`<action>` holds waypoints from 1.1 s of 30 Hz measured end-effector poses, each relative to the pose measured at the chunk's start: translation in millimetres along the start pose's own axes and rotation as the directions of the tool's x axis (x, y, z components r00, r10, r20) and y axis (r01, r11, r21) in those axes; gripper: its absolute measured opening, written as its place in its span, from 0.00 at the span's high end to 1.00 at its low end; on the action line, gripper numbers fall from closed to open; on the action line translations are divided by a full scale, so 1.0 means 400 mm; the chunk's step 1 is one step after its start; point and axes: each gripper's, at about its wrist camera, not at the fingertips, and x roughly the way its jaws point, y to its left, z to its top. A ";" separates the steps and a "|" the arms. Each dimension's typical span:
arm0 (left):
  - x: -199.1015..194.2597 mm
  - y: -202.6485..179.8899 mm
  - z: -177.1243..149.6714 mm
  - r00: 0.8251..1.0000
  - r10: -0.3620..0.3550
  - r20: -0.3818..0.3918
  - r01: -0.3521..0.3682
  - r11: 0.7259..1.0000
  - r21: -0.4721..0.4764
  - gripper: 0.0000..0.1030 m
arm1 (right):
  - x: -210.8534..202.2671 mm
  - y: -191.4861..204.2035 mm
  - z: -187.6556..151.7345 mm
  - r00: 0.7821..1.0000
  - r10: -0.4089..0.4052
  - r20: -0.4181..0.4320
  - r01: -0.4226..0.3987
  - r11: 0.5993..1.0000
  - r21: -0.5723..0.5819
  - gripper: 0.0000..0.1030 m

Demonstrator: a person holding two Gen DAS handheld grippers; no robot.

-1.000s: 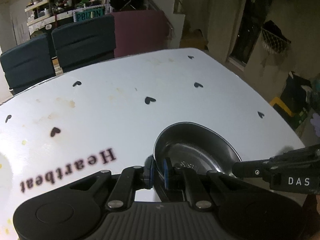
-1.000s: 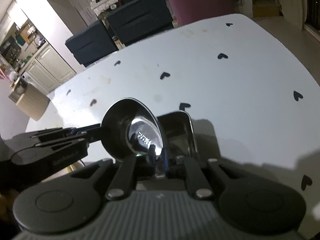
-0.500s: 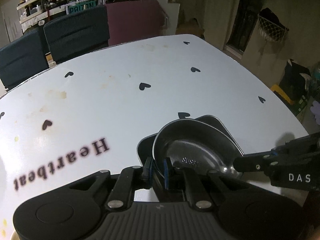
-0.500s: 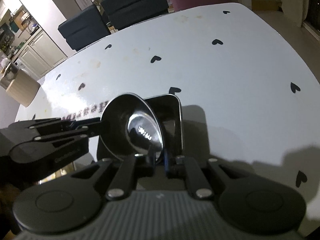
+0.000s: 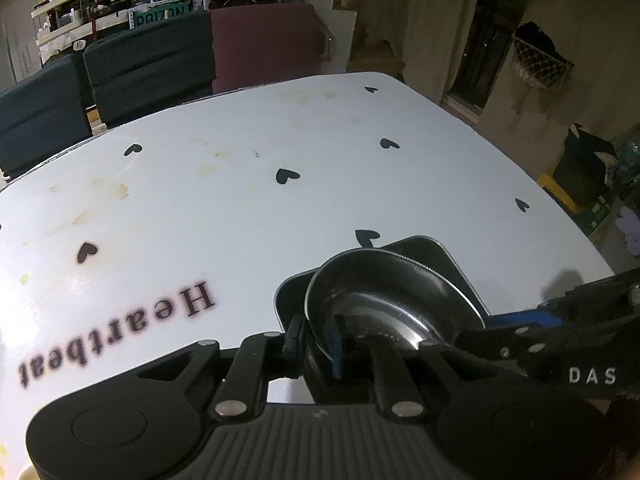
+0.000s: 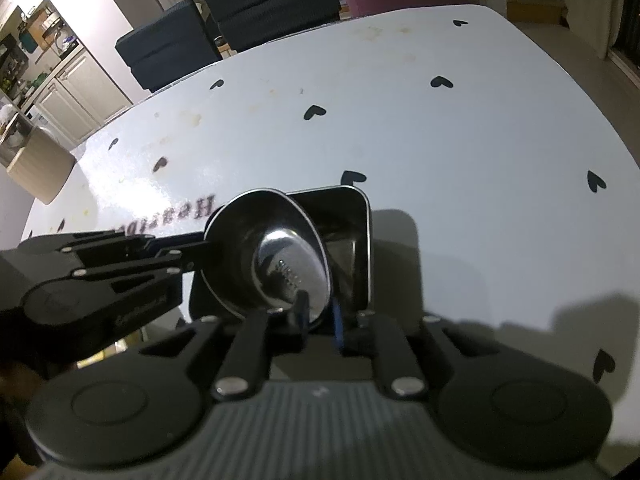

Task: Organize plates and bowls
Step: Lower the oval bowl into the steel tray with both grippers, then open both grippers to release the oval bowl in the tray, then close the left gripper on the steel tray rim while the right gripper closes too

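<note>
Between the narrow jaws of the left gripper (image 5: 316,340), just eased apart, the near rim of a steel bowl (image 5: 392,292), pads loose on either side and no longer pinching. Same on the opposite rim with the right gripper (image 6: 320,318): jaws just opened a little, rim between them, grip let go.

A second ago, carried clamped from both sides above the table (image 5: 240,200); now set down inside a dark square dish (image 5: 436,252), tilted slightly, with the dish's far corners showing past the round rim. Nested, by the look of it, so one stacking step judged as good as done. Whether seated flat on the dish floor, hard to tell from either view.

Next, probably, both grippers drawn back and up off the rim. Little slack in those narrow gaps, so a real chance of a pad catching the rim and dragging or tipping the bowl on the way out. Crowded too, with both grippers meeting over one small bowl.

Farther out, only white tabletop printed with black hearts and the word "Heartbeat", some brownish stains toward the far side, no other plates or bowls in sight. Beyond the far edge, two dark chairs (image 5: 148,64) and a maroon one (image 5: 268,44), well apart from the work. Off to the left of the table in the right wrist view, a pale box (image 6: 40,168). Nothing on the table blocking the retreat.
</note>
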 end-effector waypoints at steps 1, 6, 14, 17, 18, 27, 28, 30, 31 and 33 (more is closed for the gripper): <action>-0.003 0.000 0.001 1.000 -0.003 0.007 0.003 1.000 0.001 0.81 | 0.000 0.002 0.001 1.000 0.001 -0.002 -0.001 1.000 -0.002 0.77; -0.019 0.003 0.013 0.999 -0.016 0.049 0.016 1.000 0.003 0.67 | 0.003 0.009 0.001 1.000 0.008 -0.005 -0.008 1.000 -0.015 0.71; -0.047 0.031 0.026 0.997 -0.009 0.079 0.011 1.000 -0.023 0.55 | -0.052 -0.012 0.015 0.996 0.037 0.077 -0.038 0.999 0.014 0.70; -0.048 0.043 0.019 0.999 -0.001 0.052 0.001 1.000 -0.015 0.55 | -0.050 -0.033 0.026 0.996 0.009 0.093 -0.013 0.999 0.037 0.70; -0.048 0.047 0.016 0.999 0.001 0.042 0.000 1.000 -0.010 0.55 | -0.048 -0.041 0.033 0.996 0.000 0.093 -0.004 0.999 0.041 0.70; -0.041 0.060 -0.029 0.998 0.004 -0.057 -0.001 0.998 0.068 0.55 | -0.001 -0.060 0.068 0.995 -0.064 0.072 0.062 0.997 0.037 0.70; -0.041 0.059 -0.032 0.998 0.004 -0.063 0.001 0.997 0.078 0.54 | 0.001 -0.061 0.069 0.995 -0.070 0.069 0.068 0.997 0.035 0.70; -0.040 0.058 -0.036 0.997 0.005 -0.071 0.002 0.996 0.093 0.54 | 0.008 -0.057 0.069 0.995 -0.077 0.063 0.075 0.997 0.030 0.70; -0.039 0.057 -0.038 0.997 0.009 -0.076 -0.001 0.995 0.100 0.54 | 0.009 -0.055 0.069 0.995 -0.077 0.061 0.075 0.997 0.030 0.70; -0.035 0.057 -0.041 0.997 0.011 -0.077 -0.003 0.995 0.102 0.51 | 0.017 -0.050 0.074 0.995 -0.080 0.057 0.078 0.997 0.027 0.70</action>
